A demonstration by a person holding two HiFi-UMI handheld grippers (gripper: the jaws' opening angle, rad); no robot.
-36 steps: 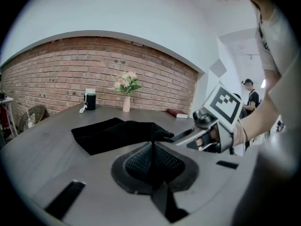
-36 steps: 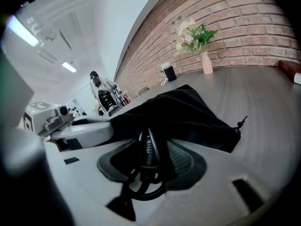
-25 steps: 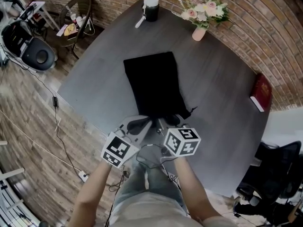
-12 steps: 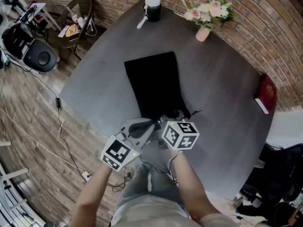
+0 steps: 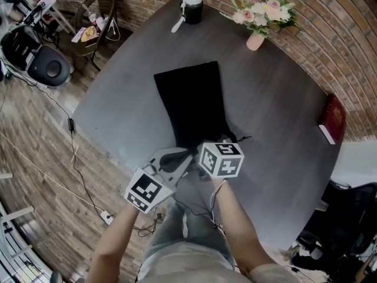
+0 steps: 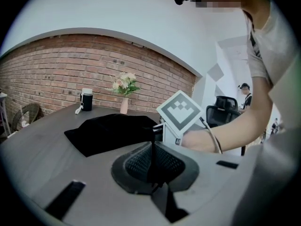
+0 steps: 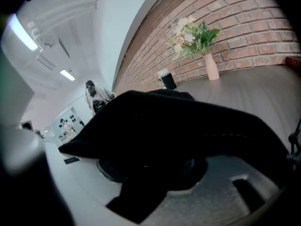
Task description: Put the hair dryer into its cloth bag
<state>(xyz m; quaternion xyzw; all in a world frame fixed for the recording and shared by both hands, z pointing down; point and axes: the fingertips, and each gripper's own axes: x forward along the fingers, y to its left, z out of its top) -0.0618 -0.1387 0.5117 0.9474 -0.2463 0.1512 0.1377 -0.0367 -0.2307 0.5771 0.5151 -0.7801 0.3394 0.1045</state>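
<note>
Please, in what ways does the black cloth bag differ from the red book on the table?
The cloth bag is black, the book red. The bag lies mid-table and covers more of it; the book lies at the right edge. Both lie on the grey table.

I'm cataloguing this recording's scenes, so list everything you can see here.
table: one, dark grey, centre
cloth bag: one, black, flat mid-table, mouth toward the person
flowers: one bunch, pink and white, in a pink vase, table's far edge
lidded cup: one, black with white top, far edge, left of flowers
book: one, red, table's right edge
chair: one, dark, upper left, oddments on it
cable: one, dark, on the wooden floor at left
office chair: one, black, lower right
hair dryer: none I can make out
forearms: two, bare, bottom
left tongs: one, grey, shut, at the bag's mouth
right tongs: one, grey, bag's black cloth across jaws, grip unclear
</note>
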